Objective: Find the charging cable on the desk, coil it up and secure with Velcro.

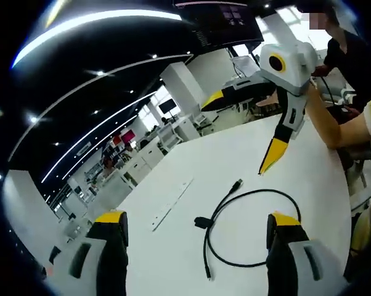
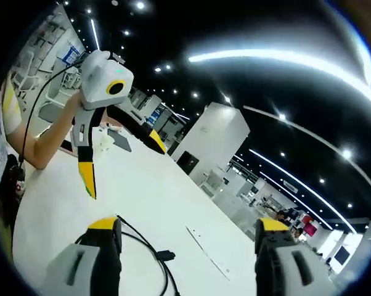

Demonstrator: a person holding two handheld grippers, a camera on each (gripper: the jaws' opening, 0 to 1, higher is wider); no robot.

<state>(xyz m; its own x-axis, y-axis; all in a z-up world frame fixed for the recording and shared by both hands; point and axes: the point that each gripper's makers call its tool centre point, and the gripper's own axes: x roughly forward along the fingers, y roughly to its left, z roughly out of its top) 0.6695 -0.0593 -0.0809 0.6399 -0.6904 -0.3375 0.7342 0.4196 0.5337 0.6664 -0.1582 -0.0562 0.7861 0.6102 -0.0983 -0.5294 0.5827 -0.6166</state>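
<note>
cable (image 1: 247, 228) loose loop mid-tabletop (image 1: 309, 179), uncoiled | left gripper (image 1: 195, 237) wide, hovering to line up the pick | right gripper (image 2: 188, 243) wide, raised clear | Velcro unidentified

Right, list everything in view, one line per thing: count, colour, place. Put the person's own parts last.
charging cable: one, black, lying in a loose loop on the desk, between the left tongs' jaws in the left gripper view.
Velcro strap: one, black, on the cable near where its two ends cross.
flat strip: one, white, on the desk beside the cable.
desk: one, white, under everything.
left tongs: one, grey with yellow tips, open above the cable.
right tongs: one, grey with yellow tips, open above the desk.
forearm: one, bare, behind the right tongs.
</note>
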